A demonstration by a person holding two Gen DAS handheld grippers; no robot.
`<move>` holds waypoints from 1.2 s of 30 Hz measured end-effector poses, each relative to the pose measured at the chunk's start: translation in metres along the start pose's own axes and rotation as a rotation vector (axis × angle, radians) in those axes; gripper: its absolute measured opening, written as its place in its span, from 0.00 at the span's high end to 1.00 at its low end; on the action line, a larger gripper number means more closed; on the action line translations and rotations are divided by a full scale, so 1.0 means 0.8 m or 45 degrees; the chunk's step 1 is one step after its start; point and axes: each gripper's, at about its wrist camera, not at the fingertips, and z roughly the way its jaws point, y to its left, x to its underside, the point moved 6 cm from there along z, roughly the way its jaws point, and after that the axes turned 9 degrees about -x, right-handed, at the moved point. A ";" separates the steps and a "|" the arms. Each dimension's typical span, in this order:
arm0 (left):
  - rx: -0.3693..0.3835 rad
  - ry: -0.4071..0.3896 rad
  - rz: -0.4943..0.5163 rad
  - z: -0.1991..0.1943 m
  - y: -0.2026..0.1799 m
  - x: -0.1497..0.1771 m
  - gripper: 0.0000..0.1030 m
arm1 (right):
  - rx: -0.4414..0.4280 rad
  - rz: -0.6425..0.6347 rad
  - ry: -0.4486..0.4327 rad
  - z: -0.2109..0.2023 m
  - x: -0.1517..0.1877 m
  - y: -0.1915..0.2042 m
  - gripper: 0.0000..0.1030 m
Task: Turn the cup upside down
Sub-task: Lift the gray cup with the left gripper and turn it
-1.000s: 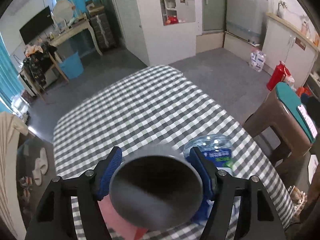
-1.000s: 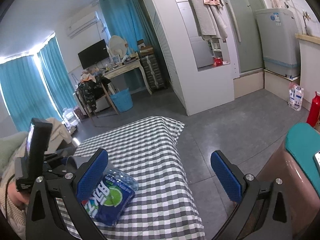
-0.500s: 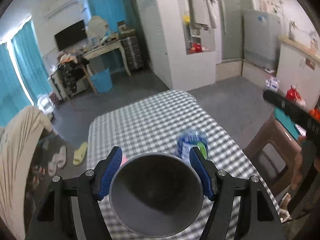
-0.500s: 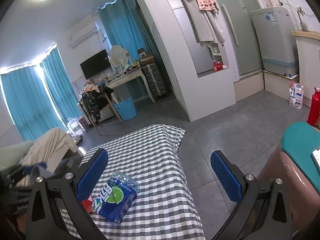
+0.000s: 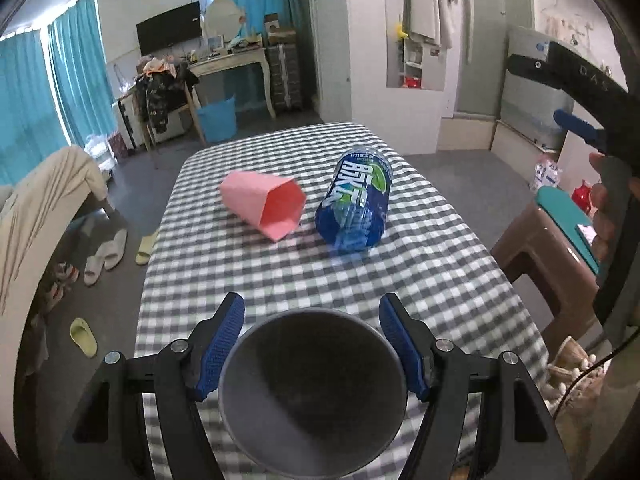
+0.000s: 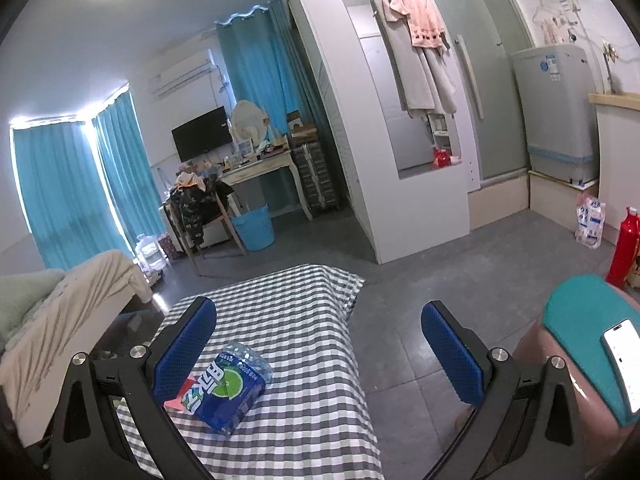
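Left wrist view: left gripper point(image 5: 312, 348) is closed on the grey cup point(image 5: 312, 392) near its rim, blue ribbed pads point(image 5: 222, 340) on opposite sides, mouth facing the camera, held above the near end of the checked table point(image 5: 420, 280). Cup looks like a light, stiff, smooth tapered cone, so probably slippery; mid-wall grip seems safest for the flip. Ahead lie a pink faceted cup point(image 5: 264, 204) and a blue-labelled bottle point(image 5: 354, 200), both on their sides; right gripper point(image 6: 320, 344) is wide open, empty.
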 end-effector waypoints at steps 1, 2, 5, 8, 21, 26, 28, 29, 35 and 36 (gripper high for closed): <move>0.001 0.013 -0.004 -0.002 0.002 0.002 0.31 | 0.000 -0.001 -0.004 -0.004 0.000 0.001 0.00; -0.007 0.015 -0.009 -0.007 0.006 0.002 0.31 | 0.000 -0.001 -0.008 -0.008 0.000 0.002 0.00; 0.000 0.013 -0.015 -0.024 0.009 0.001 0.31 | -0.009 -0.002 -0.016 -0.015 0.002 0.006 0.00; 0.032 0.069 -0.002 -0.040 0.005 0.004 0.31 | -0.026 -0.006 -0.007 -0.015 0.003 0.010 0.00; -0.016 0.105 0.099 0.050 -0.030 -0.030 0.38 | -0.057 0.028 0.020 -0.007 0.005 -0.001 0.00; -0.007 0.093 0.055 0.084 -0.022 -0.039 0.38 | -0.049 0.030 0.050 0.001 0.009 -0.005 0.00; 0.010 0.090 0.032 0.086 -0.019 -0.037 0.38 | -0.044 0.006 0.064 0.006 0.011 -0.001 0.00; 0.024 0.084 0.024 0.084 -0.016 -0.037 0.38 | -0.042 -0.004 0.071 0.008 0.013 0.001 0.00; 0.066 0.002 -0.004 0.047 -0.006 -0.053 0.37 | -0.022 -0.063 0.077 0.013 0.020 0.017 0.00; 0.070 -0.019 -0.015 0.038 -0.001 -0.056 0.36 | -0.019 -0.073 0.075 0.012 0.020 0.021 0.00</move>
